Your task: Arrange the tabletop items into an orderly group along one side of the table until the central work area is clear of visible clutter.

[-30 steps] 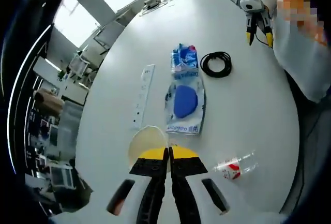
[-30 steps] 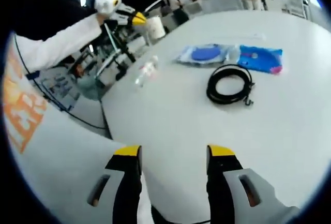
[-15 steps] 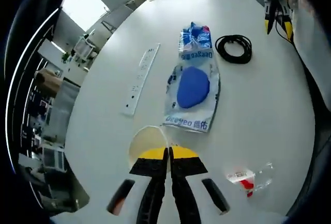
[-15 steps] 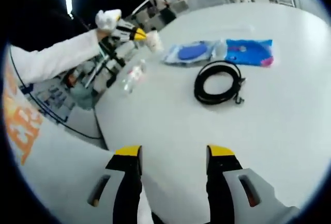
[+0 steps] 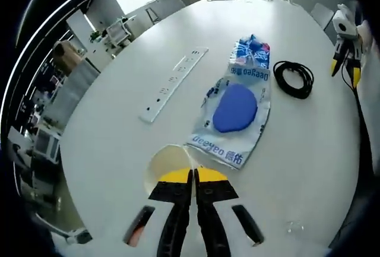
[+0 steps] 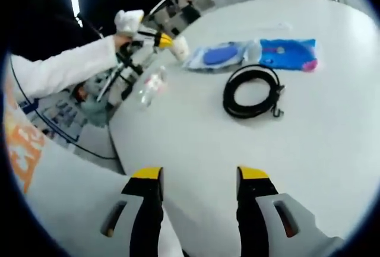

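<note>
White oval table (image 5: pixel 309 168) with clutter mid-surface: blue packet (image 5: pixel 237 111), cable coil (image 5: pixel 293 79), power strip (image 5: pixel 172 83). Left hand-held gripper (image 5: pixel 194 177), jaws together, pinches a paper cup (image 5: pixel 163 163); right hand-held gripper (image 6: pixel 200 175) gapes empty. Grouping barely begun.

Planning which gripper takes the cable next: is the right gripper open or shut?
Open. In the right gripper view, the right gripper's yellow-tipped jaws stand apart with bare table between them, short of the black cable coil.

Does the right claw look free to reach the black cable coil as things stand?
Probably yes. The right claw is open and carrying nothing, and only bare table lies between it and the cable coil. The blue packets lie beyond the coil, out of the way.
</note>
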Demonstrator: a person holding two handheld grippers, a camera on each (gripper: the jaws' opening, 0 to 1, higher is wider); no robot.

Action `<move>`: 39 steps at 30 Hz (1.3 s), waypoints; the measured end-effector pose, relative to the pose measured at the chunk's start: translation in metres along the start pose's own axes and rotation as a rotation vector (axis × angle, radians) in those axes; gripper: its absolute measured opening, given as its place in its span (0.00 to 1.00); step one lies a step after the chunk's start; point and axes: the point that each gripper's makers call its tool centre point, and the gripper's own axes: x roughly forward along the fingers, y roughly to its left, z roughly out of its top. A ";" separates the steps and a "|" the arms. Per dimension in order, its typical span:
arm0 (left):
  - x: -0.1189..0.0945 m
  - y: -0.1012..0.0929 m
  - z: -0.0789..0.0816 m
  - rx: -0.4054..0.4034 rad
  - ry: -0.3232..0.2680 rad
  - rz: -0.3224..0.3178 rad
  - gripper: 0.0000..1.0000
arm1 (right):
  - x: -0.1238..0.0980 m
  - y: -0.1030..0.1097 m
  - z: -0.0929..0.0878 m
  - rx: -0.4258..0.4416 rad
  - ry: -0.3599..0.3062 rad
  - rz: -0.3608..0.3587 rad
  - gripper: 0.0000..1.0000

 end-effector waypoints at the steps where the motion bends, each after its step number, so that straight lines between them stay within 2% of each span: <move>1: 0.001 -0.001 0.000 -0.001 0.001 0.003 0.00 | 0.000 -0.001 0.000 0.006 -0.002 0.000 0.48; 15: 0.003 -0.011 -0.002 -0.058 -0.004 0.012 0.00 | -0.001 -0.005 -0.001 0.022 -0.012 -0.004 0.48; 18: 0.003 -0.010 0.001 -0.073 -0.019 0.018 0.00 | -0.002 -0.008 -0.002 0.031 -0.016 -0.010 0.48; 32: 0.002 -0.011 -0.002 -0.128 -0.015 0.020 0.00 | -0.003 -0.013 -0.005 0.063 -0.027 -0.015 0.48; 36: 0.000 -0.008 0.000 -0.153 -0.031 0.043 0.11 | -0.004 -0.013 -0.005 0.066 -0.030 -0.015 0.48; 39: -0.003 -0.008 0.002 -0.169 -0.046 0.048 0.15 | -0.005 -0.016 -0.006 0.071 -0.035 -0.017 0.48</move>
